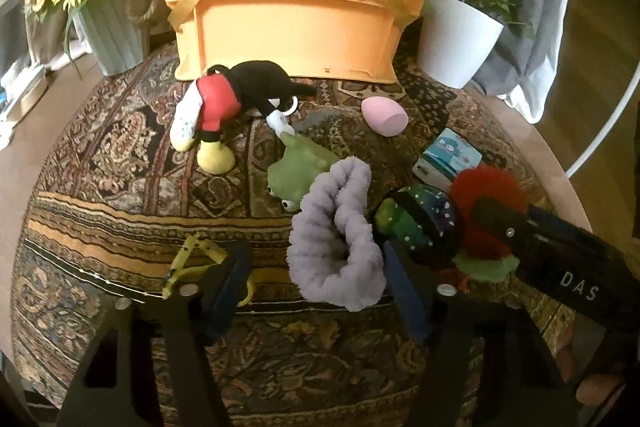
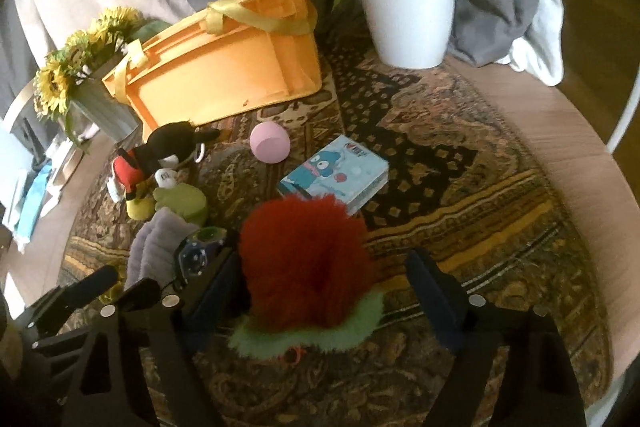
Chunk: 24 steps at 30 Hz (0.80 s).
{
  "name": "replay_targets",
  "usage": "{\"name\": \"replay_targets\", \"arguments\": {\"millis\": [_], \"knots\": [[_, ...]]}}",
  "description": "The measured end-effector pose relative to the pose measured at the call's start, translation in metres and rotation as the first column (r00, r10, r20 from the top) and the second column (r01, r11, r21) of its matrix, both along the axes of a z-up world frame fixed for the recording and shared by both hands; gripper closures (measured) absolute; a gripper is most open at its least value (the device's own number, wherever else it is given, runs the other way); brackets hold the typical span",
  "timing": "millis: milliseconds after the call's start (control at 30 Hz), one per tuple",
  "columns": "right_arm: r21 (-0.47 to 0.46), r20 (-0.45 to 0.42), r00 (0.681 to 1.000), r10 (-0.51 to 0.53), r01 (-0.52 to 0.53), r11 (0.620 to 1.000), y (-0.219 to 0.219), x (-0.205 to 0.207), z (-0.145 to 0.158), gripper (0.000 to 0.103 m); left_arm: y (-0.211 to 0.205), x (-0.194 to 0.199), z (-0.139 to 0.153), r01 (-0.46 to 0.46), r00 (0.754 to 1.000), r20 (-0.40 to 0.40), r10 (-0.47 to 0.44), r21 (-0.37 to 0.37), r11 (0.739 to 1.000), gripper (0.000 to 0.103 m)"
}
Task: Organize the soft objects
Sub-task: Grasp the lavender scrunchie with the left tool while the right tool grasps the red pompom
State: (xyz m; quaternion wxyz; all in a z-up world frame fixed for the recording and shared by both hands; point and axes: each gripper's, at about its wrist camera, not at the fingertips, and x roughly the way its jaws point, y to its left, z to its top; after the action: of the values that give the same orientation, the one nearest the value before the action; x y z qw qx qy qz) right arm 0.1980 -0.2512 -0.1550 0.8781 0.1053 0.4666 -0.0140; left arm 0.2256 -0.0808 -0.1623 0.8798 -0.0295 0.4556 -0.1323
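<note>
Both grippers, left gripper (image 1: 316, 279) straddling purple scrunchie (image 1: 336, 239) and right gripper (image 2: 328, 279) straddling red pompom (image 2: 304, 259), are standing part-open before the orange basket (image 1: 288, 27), gripping nothing.

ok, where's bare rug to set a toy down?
Free: the patterned rug right of the blue cartoon box, below the white plant pot. Crowded: around the lavender fluffy scrunchie and red furry toy.

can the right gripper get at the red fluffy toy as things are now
Probably yes. The red toy already sits between the right gripper's open fingers, nothing covering it; only the dark sock crowds its side.
</note>
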Motion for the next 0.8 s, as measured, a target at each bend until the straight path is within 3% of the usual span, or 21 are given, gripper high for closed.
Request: {"name": "replay_targets", "arguments": {"millis": [167, 300, 467, 533, 800], "knots": [[0.027, -0.015, 1.000, 0.024, -0.024, 0.999, -0.004, 0.009, -0.007, 0.029, -0.003, 0.006, -0.012, -0.008, 0.999, -0.046, 0.006, -0.042, 0.999, 0.059], [0.058, -0.037, 0.999, 0.039, -0.037, 0.998, -0.007, 0.013, -0.014, 0.037, -0.005, 0.008, -0.018, -0.011, 0.998, -0.064, 0.006, -0.065, 0.998, 0.064], [0.089, -0.067, 0.996, 0.063, -0.057, 0.994, -0.007, 0.014, -0.022, 0.051, -0.011, 0.008, -0.019, 0.014, 0.998, -0.057, -0.018, -0.078, 0.997, 0.078], [0.093, -0.076, 0.994, 0.078, -0.071, 0.993, -0.006, 0.015, -0.024, 0.060, -0.012, 0.008, -0.018, 0.023, 0.998, -0.054, -0.027, -0.073, 0.997, 0.079], [0.033, -0.023, 0.996, 0.090, -0.090, 0.995, -0.003, 0.009, -0.003, 0.062, -0.008, 0.001, 0.000, 0.028, 1.000, 0.009, -0.028, -0.045, 0.999, 0.081]]}}
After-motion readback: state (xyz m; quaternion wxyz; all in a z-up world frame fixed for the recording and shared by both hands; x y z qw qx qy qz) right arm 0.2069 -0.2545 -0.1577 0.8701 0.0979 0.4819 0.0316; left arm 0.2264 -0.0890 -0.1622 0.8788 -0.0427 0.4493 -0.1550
